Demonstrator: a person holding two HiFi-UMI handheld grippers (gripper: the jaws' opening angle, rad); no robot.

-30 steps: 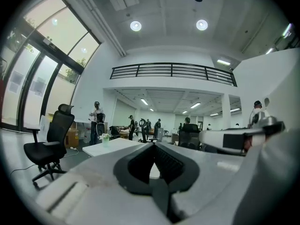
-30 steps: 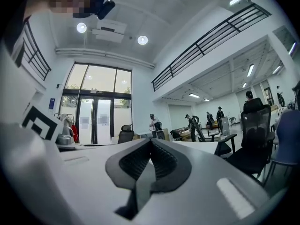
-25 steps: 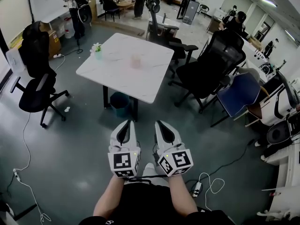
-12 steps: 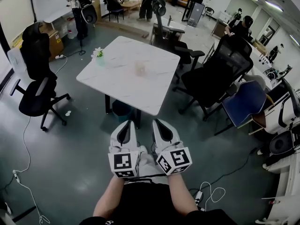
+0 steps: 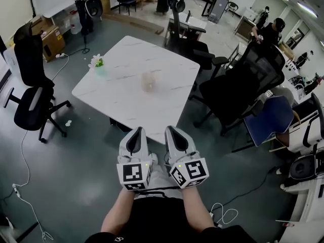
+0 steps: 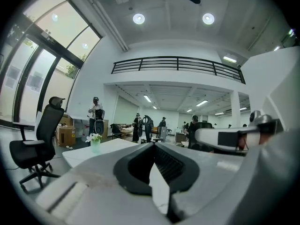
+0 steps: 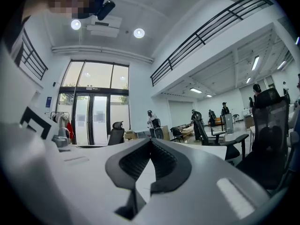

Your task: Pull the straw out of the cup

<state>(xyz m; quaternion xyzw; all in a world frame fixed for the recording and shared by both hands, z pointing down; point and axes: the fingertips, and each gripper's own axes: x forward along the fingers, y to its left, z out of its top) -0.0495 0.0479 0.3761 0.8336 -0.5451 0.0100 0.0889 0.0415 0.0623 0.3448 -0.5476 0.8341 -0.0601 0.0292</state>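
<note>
A small translucent pinkish cup (image 5: 148, 81) stands near the middle of the white marble table (image 5: 167, 108); it is too small and blurred for me to make out a straw. My left gripper (image 5: 138, 129) and right gripper (image 5: 169, 129) are held side by side in front of my body, just short of the table's near edge and well away from the cup. Both point level toward the table. In the left gripper view the left gripper (image 6: 153, 144) has its tips touching with nothing between them. The right gripper (image 7: 150, 140) looks the same in its own view.
A little vase of white flowers (image 5: 97, 65) stands at the table's left corner, also in the left gripper view as the vase (image 6: 95, 144). Black office chairs (image 5: 30, 92) (image 5: 238, 87) flank the table. A bin sits under it. Cables (image 5: 23, 186) lie on the floor. People stand at the far end of the room.
The table and cup have come nearer and lower in the head view as I walk toward them. Both grippers keep their place in front of me, still shut.
</note>
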